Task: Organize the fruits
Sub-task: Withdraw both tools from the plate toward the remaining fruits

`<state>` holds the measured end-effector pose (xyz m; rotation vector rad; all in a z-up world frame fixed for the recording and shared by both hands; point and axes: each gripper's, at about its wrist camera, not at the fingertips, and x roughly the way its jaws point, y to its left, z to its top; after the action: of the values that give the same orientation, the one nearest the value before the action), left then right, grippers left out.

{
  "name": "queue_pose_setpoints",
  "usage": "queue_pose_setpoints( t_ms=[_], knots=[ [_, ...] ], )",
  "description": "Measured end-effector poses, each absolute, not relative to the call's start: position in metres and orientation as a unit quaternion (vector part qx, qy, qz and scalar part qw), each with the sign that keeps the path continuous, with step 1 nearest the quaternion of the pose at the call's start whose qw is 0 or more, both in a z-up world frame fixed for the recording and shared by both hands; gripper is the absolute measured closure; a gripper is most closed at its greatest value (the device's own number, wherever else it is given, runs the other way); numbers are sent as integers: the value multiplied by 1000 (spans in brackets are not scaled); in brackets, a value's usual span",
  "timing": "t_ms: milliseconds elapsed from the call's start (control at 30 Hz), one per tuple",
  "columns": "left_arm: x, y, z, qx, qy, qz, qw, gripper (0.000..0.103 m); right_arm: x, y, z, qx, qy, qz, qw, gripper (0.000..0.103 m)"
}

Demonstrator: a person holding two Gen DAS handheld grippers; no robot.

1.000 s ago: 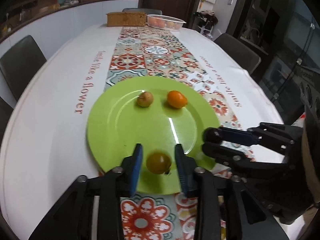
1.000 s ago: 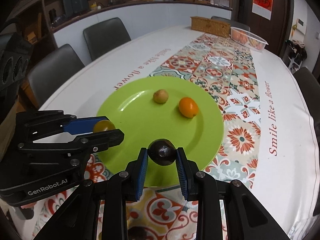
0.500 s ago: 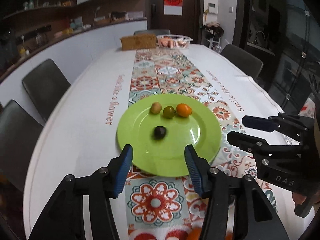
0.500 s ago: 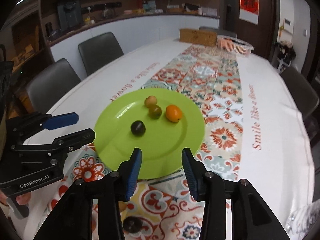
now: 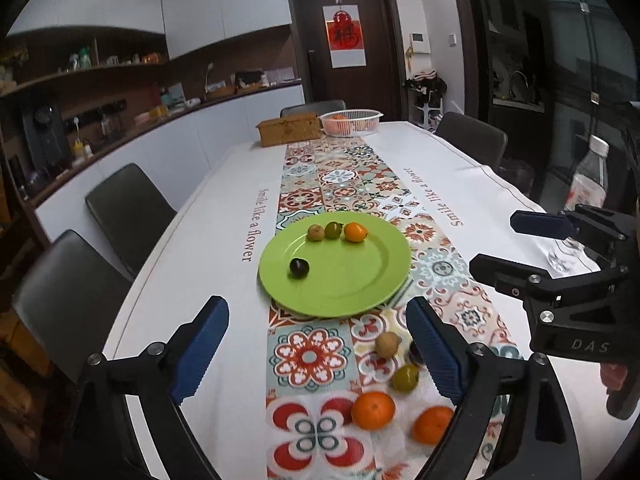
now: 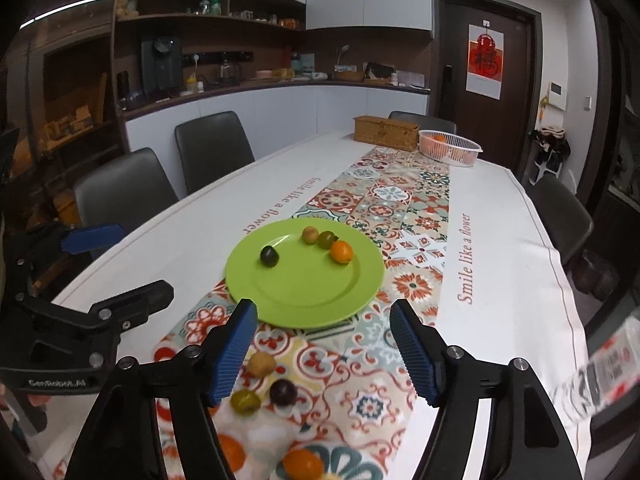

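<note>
Both grippers have drawn back and risen, jaws spread wider. On the green plate (image 5: 360,280) lie four fruits (image 5: 299,268); more fruit (image 5: 373,409) lies loose on the runner nearer. Left gripper (image 5: 318,352) and right gripper (image 6: 324,348) hover empty above it.

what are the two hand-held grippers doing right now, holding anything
Left hand-held gripper: open, holding nothing.
Right hand-held gripper: open, holding nothing.

Home dining room beside a kitchen: long table (image 6: 500,240) with padded chairs (image 6: 214,148), countertop (image 6: 280,84) of appliances, shelving (image 6: 208,16), front door (image 6: 486,80).
</note>
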<state>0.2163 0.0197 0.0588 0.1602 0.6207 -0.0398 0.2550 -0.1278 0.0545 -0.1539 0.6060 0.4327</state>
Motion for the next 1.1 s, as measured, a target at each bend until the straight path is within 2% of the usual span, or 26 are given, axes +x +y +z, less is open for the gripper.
queue_pose_setpoints(
  t_ms=[133, 833, 1100],
  knots=[
    [193, 11, 55, 77, 304, -21, 949, 11, 235, -135, 50, -87, 292, 204, 930, 30],
    [131, -18, 18, 69, 309, -60, 947, 12, 177, -154, 13, -127, 317, 245, 908, 30],
    [133, -29, -9, 80, 331, -93, 936, 19, 184, -158, -12, -142, 351, 251, 891, 30]
  ],
)
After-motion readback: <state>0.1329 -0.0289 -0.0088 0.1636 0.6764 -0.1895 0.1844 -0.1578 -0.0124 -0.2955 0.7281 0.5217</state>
